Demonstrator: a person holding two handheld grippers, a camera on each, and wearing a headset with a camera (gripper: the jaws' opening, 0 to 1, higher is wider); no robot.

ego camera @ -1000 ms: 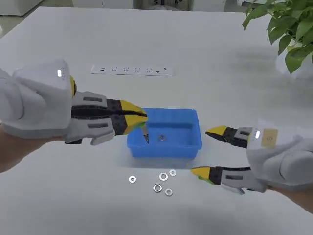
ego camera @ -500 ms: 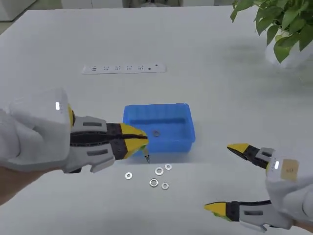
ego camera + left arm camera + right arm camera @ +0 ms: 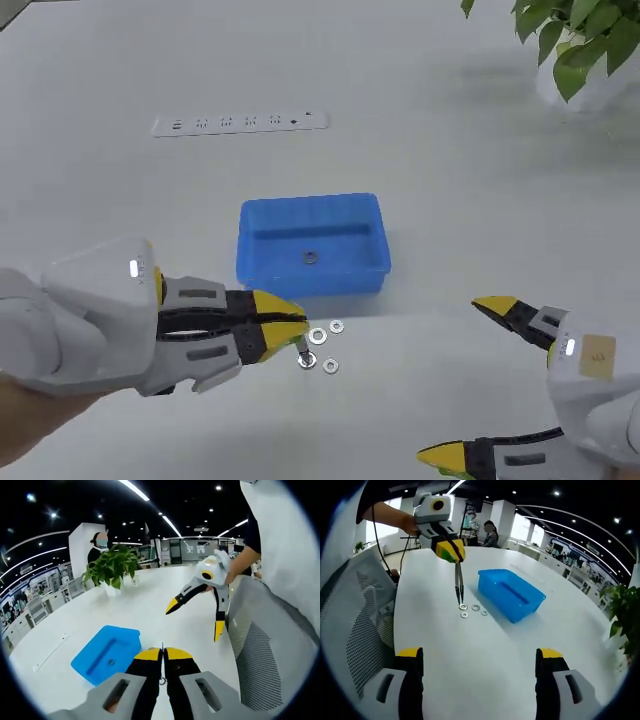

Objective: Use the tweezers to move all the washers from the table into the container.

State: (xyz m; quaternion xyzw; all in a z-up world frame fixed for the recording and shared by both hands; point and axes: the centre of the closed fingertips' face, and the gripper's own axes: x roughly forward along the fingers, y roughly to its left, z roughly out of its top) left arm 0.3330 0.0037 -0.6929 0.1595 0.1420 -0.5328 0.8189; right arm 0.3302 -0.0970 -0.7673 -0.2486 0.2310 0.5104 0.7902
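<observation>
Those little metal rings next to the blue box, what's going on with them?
A person is working with a hand-held gripper in each hand. The left gripper is shut on a pair of tweezers, whose tips point down at a cluster of washers lying on the white table, just in front of the blue container. One washer already sits inside the container. The right gripper is open, holding nothing, off to the side.
</observation>
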